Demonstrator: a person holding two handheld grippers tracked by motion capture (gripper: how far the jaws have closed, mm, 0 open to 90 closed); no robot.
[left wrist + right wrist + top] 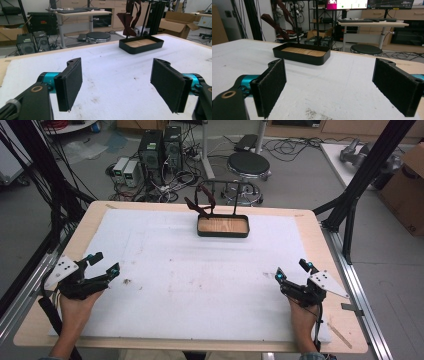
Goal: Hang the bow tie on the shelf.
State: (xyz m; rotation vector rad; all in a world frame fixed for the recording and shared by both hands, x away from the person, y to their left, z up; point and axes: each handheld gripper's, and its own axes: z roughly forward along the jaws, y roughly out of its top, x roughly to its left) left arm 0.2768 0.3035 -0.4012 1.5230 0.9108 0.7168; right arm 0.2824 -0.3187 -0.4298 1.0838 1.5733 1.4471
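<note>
A black tray (pixel 223 233) with a wooden floor sits at the far middle of the white mat (pixel 190 280). A dark red strap (pixel 201 202) hangs on the black stand (pixel 235 195) rising from it. The left gripper (pixel 104 263) and right gripper (pixel 291 270) rest near the close corners, jaws wide apart, holding nothing.

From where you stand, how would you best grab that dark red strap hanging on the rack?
Probably pinch the dark red strap on its loose hanging part above the tray, coming from the front: it is thin and flat, so open jaws can close across it.
</note>
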